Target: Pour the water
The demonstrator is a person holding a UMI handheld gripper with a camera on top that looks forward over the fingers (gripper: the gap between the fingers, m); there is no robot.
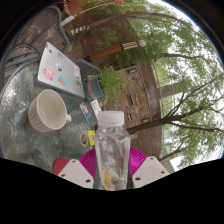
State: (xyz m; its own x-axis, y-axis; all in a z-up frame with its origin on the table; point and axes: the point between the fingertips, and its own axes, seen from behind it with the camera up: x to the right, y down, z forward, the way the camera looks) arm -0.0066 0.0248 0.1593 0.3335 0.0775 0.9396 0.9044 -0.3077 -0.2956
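— What was held?
— A clear plastic water bottle [111, 150] was clamped upright between both pads of the gripper [111, 172], its white cap apparently on.

— And the target?
— A white ribbed cup [47, 109] was seen ahead and to the left of the fingers on the glass table [25, 140], beyond it a stickered laptop [58, 68].

— The step?
— Carrying, it was judged; the bottle would need bringing over the cup and tilting.
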